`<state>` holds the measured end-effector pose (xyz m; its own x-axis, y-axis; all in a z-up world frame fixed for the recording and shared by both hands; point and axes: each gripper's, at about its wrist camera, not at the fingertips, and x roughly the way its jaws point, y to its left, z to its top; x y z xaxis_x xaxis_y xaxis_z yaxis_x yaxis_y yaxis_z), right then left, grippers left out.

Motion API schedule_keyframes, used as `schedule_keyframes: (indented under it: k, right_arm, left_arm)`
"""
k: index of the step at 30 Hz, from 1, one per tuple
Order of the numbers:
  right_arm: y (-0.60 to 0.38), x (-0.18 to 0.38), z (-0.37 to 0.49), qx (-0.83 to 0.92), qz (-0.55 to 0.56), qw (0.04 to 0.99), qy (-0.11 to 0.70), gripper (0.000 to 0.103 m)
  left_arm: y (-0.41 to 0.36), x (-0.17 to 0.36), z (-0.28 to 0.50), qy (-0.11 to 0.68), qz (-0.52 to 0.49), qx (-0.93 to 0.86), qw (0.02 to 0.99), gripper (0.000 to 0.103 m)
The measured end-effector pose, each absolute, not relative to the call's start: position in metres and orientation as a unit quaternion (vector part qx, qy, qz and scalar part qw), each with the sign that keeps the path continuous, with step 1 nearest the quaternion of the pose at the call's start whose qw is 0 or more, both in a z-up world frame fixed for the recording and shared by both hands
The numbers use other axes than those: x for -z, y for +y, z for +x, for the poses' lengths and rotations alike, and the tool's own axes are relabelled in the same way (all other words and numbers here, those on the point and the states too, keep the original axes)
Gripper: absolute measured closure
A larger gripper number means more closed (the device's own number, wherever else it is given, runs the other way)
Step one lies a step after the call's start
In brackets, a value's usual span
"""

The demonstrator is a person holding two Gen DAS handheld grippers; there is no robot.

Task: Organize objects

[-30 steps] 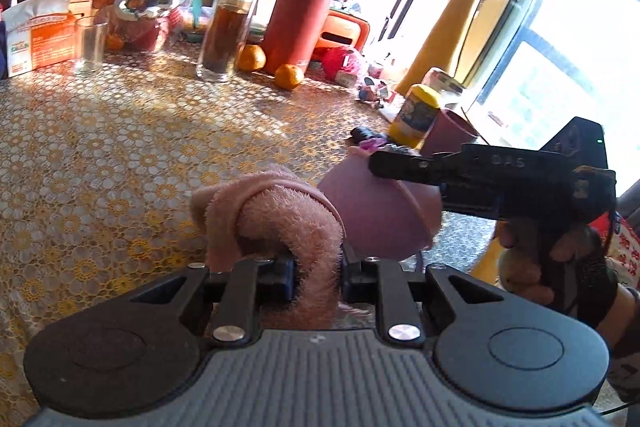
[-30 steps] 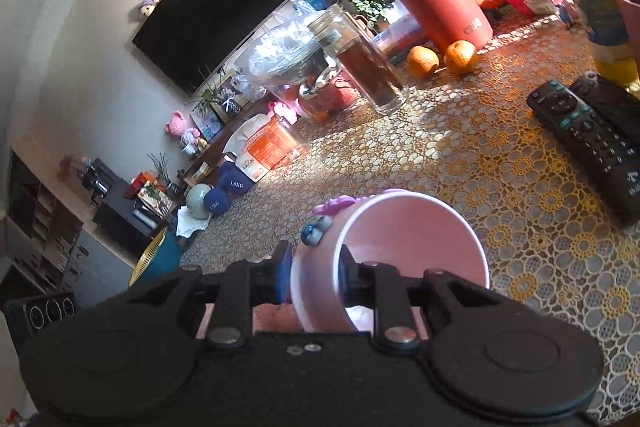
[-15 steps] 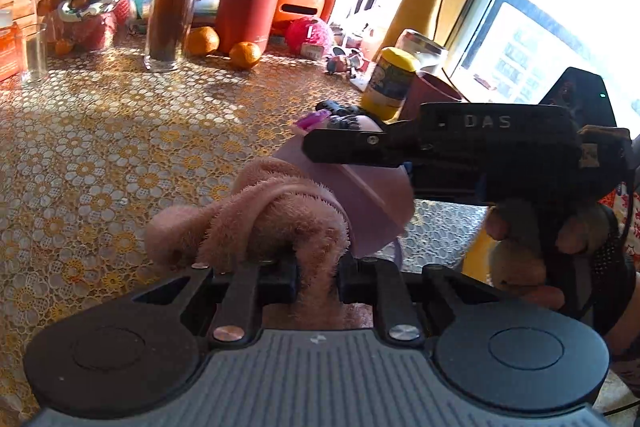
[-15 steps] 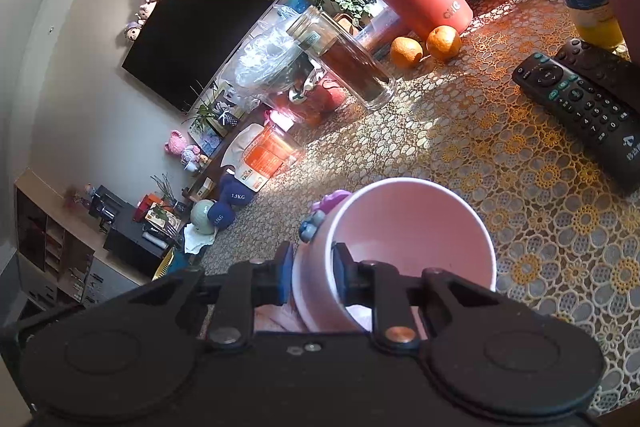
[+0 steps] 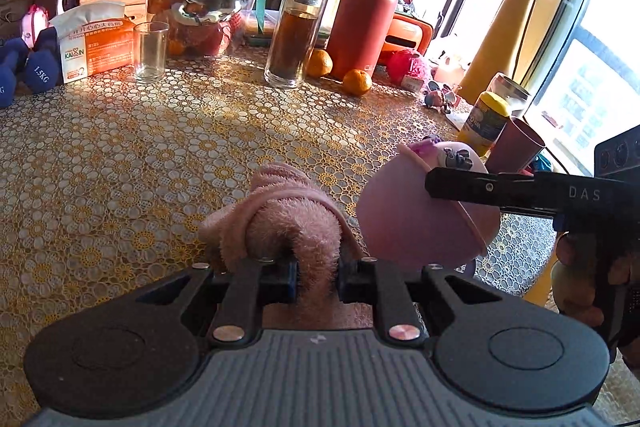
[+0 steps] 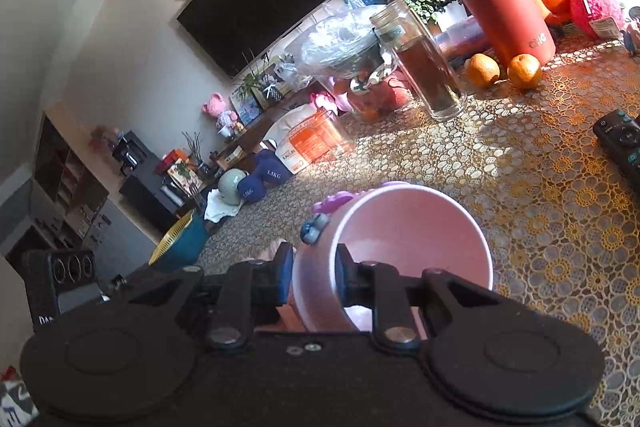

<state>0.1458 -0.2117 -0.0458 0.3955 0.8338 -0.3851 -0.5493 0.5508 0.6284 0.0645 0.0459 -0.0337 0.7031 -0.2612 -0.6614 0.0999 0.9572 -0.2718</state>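
Note:
My left gripper [image 5: 317,273] is shut on a fluffy pink towel [image 5: 288,223] bunched above the patterned tablecloth [image 5: 120,155]. My right gripper [image 6: 313,273] is shut on the rim of a pink cup [image 6: 404,251] with small purple and blue decorations, held tilted above the table. In the left wrist view the pink cup [image 5: 420,219] hangs just right of the towel, with the right gripper's black finger across it. The two do not touch.
At the back stand a tall red flask [image 5: 366,15], a glass jar of dark liquid [image 5: 294,35], oranges [image 5: 357,81], an empty glass [image 5: 150,53] and a tissue box [image 5: 96,43]. A yellow bottle [image 5: 486,119] and maroon cup [image 5: 514,147] sit right. A remote [image 6: 622,143] lies right.
The left gripper with the towel swung left then back, and the cup shifted right relative to the towel. Both grips stayed shut.

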Motion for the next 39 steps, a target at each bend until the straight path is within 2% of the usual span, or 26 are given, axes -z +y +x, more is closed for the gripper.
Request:
schedule_keyframes:
  k: [3,8,13,17,24,33,39]
  right_arm:
    - [-0.212,0.048,0.142,-0.428,0.202,0.806,0.356,0.082]
    - [-0.225,0.052,0.148,-0.41,0.305,0.767,0.389,0.082]
    - [-0.22,0.054,0.148,-0.393,0.35,0.75,0.4,0.083]
    - [-0.213,0.055,0.144,-0.392,0.366,0.739,0.407,0.085]
    - [-0.206,0.039,0.142,-0.385,0.309,0.763,0.417,0.086]
    - [-0.179,0.027,0.164,-0.316,0.216,0.786,0.486,0.08]
    - [-0.143,0.021,0.173,-0.317,0.156,0.792,0.497,0.08]
  left_arm:
    - [0.045,0.033,0.058,0.371,-0.113,0.107,0.916,0.086]
    - [0.023,0.028,0.039,0.358,-0.08,0.141,0.919,0.086]
    - [-0.014,0.023,0.02,0.34,-0.036,0.193,0.92,0.086]
    - [-0.015,0.035,0.031,0.353,-0.036,0.178,0.918,0.086]
    - [0.024,0.047,0.041,0.369,-0.066,0.111,0.92,0.086]
    - [0.058,0.034,0.024,0.344,-0.079,0.074,0.933,0.086]
    - [0.077,0.041,0.021,0.344,-0.1,0.062,0.932,0.086]
